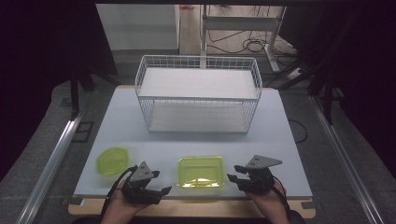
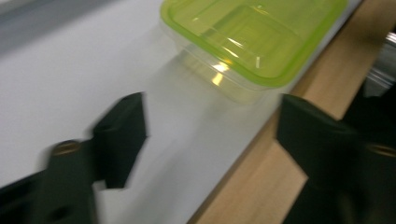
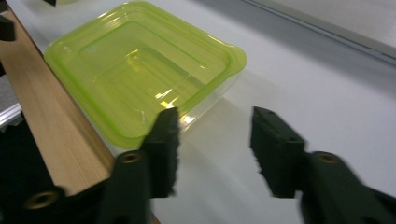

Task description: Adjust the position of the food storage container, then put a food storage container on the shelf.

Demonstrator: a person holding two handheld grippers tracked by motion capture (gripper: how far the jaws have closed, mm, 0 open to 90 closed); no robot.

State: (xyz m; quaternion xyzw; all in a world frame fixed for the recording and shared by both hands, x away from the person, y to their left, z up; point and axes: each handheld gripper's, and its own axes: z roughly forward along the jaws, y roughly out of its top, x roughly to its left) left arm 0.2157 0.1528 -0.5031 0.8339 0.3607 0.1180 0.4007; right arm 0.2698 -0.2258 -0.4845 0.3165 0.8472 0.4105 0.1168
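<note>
1. A rectangular green-lidded plastic container (image 1: 201, 171) sits low in the centre of the high view, near the front edge of the white tabletop (image 1: 196, 140).
2. The left gripper (image 1: 156, 183) is at the lower left of that view, held in a person's hand just left of the container and not touching it. Its jaws are spread with nothing between them.
3. In the left gripper view the container (image 2: 254, 39) lies at the upper right, lid on, clear walls below the green lid. The two black jaws stand wide apart at the bottom, over the line where the white top meets a wooden edge strip (image 2: 261, 177). The picture is blurred.
4. The right gripper (image 1: 236, 174) is at the lower right of the high view, just right of the container, its jaws released and holding nothing.
5. In the right gripper view the container (image 3: 135, 65) fills the upper left; the left-hand jaw tip overlaps its near corner in the picture, but I cannot tell whether it touches. The gap between the jaws shows bare white table.
6. A round green lidded container (image 1: 112, 160) rests at the left of the high view, beyond the left gripper.
7. A white wire basket rack (image 1: 198, 93) stands at the upper centre, well apart from both grippers.
</note>
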